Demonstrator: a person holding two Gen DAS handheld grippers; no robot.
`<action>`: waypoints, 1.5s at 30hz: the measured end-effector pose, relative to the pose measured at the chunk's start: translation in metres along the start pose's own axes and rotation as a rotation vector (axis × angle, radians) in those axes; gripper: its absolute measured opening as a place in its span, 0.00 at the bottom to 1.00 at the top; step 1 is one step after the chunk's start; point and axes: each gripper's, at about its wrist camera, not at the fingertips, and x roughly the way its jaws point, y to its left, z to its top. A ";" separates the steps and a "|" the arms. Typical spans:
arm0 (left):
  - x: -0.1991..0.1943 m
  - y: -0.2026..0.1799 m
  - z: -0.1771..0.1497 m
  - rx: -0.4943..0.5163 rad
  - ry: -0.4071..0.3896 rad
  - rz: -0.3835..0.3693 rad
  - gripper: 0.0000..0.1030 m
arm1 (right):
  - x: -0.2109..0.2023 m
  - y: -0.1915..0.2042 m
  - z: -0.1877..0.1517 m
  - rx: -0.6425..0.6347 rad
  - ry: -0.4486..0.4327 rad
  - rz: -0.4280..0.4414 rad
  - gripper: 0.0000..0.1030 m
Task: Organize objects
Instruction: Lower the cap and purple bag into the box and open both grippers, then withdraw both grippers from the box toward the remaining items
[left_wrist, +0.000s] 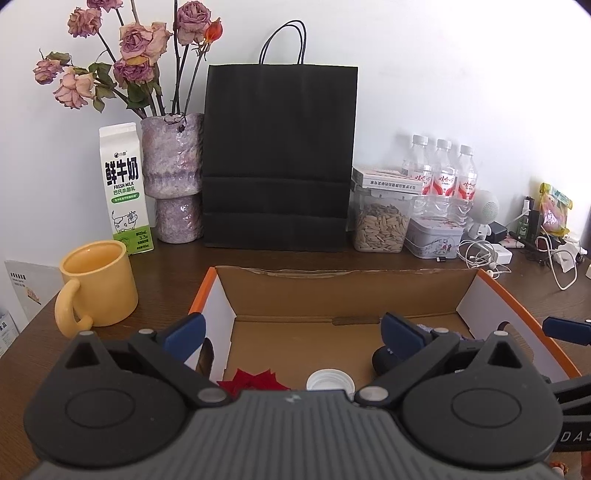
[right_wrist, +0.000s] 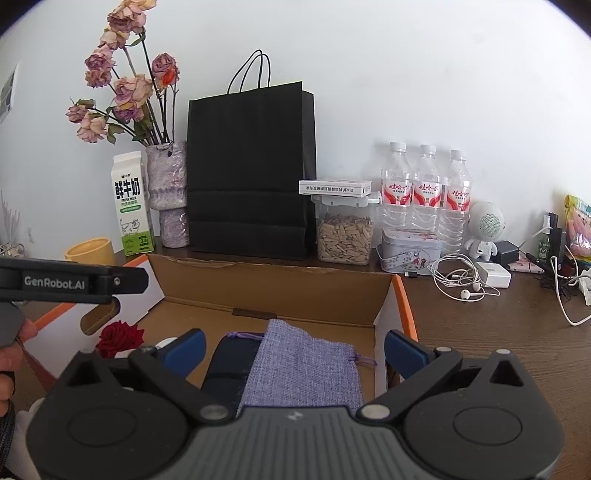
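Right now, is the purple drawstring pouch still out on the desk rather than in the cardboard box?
No, the purple drawstring pouch lies inside the cardboard box, partly over a dark blue case.

Soft, even daylight brightens both views; the white wall (left_wrist: 443, 92) looks slightly washed out. Fisheye distortion bends the edges, with dark vignetted corners.
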 end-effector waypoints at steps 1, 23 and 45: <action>-0.002 0.000 0.000 -0.001 -0.004 -0.002 1.00 | -0.001 0.001 0.000 -0.002 -0.002 0.000 1.00; -0.063 -0.010 -0.016 0.023 -0.082 -0.026 1.00 | -0.051 0.016 -0.013 -0.039 -0.041 -0.018 1.00; -0.132 0.003 -0.060 0.026 -0.020 -0.015 1.00 | -0.122 0.029 -0.062 -0.030 0.023 -0.020 1.00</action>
